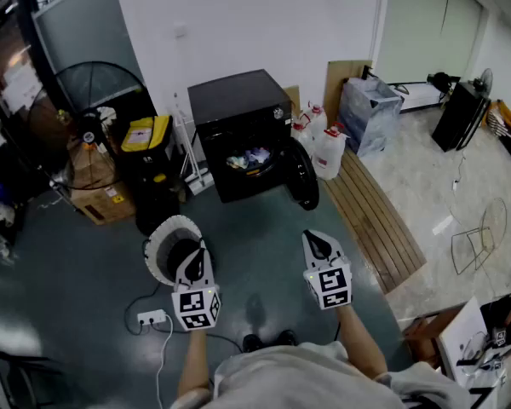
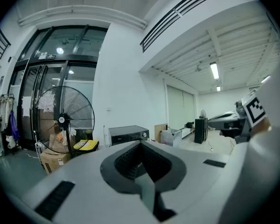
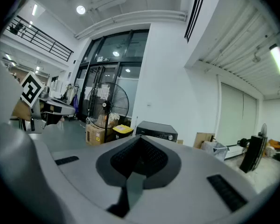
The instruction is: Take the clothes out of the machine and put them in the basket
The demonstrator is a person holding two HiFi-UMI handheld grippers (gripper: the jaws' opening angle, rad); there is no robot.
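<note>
A black washing machine [image 1: 238, 109] stands against the white wall with its round door [image 1: 303, 175] swung open to the right. Mixed clothes [image 1: 249, 158] lie in the drum. A white round basket [image 1: 159, 244] sits on the grey floor, partly hidden under my left gripper [image 1: 195, 261]. My right gripper [image 1: 317, 244] hovers beside it, about a metre short of the machine. Both grippers point level at the machine, jaws closed together with nothing between them. The machine shows small in the left gripper view [image 2: 128, 134] and in the right gripper view [image 3: 156, 130].
A large floor fan [image 1: 94, 109], a yellow-lidded bin [image 1: 146, 135] and a cardboard box [image 1: 102, 198] stand left of the machine. White jugs [image 1: 328, 152] and a slatted wooden platform [image 1: 375, 220] lie to its right. A power strip [image 1: 152, 318] with cable lies near my feet.
</note>
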